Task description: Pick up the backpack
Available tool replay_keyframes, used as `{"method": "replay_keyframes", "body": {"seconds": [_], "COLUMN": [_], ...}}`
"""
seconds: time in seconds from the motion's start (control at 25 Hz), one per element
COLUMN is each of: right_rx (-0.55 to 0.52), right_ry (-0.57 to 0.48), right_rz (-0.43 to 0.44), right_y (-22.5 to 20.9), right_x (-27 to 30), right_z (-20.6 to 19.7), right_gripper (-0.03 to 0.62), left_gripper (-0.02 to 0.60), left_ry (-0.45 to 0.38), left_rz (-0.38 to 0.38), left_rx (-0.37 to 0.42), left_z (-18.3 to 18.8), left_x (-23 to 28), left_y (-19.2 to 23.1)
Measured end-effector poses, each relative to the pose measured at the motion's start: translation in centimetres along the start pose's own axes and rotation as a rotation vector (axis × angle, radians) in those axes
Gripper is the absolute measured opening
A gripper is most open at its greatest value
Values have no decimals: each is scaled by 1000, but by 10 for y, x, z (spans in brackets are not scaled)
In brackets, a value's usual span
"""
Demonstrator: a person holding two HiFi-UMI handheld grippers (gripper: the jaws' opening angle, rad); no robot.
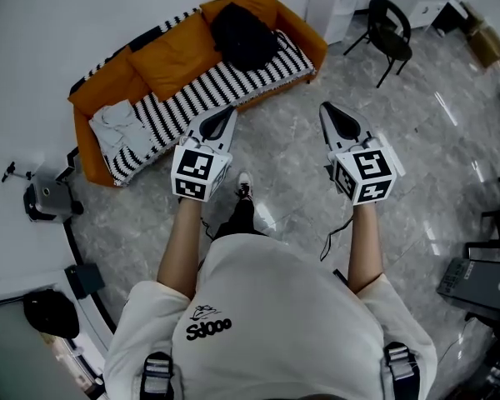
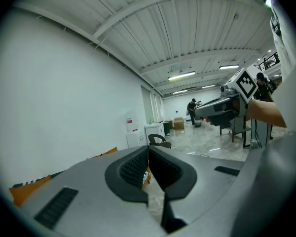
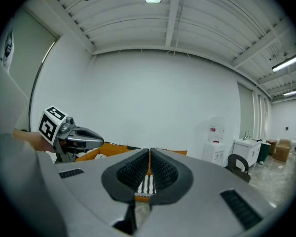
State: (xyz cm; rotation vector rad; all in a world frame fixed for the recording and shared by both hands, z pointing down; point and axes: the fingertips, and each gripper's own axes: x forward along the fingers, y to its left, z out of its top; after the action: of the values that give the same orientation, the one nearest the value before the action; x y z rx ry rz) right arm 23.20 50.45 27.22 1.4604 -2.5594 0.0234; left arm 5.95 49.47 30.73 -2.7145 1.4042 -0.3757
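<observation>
Black, soft backpack (image 1: 243, 33) slumping on sofa (image 1: 173, 55)
Left gripper (image 1: 222, 118) and right gripper (image 1: 337, 117) are hovering closed and empty, backpack well ahead of jaws.

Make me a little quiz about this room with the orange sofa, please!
1. True or false: the black backpack lies on the orange sofa.
2. Pick one: the left hand-held gripper is A) shut and empty, B) shut on the backpack, C) wide open.
3. Fill in the gap: the blanket on the sofa has black and white ____.
Key: 1 true; 2 A; 3 stripes.
</observation>
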Motion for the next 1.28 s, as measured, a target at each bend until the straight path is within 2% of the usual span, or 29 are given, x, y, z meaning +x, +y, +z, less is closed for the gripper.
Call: {"method": "replay_keyframes", "body": {"seconds": [0.2, 0.56, 0.92, 1.28], "right_rx": [-13, -4, -14, -20], "right_ry": [4, 8, 38, 71], "right_rz": [-12, -46, -27, -20], "right_y": [-32, -96, -115, -131], "right_x": [61, 191, 292, 371], "right_z": [5, 34, 48, 50], "right_gripper": [37, 37, 37, 37], "left_gripper": [21, 21, 21, 21], "left_ry": [-8, 15, 31, 41], "left_rz": [-13, -17, -26, -41], "left_rx": [-3, 11, -4, -26], "left_z": [-1, 7, 3, -9], "left_x": [60, 165, 231, 282], "left_y": [44, 152, 232, 291]}}
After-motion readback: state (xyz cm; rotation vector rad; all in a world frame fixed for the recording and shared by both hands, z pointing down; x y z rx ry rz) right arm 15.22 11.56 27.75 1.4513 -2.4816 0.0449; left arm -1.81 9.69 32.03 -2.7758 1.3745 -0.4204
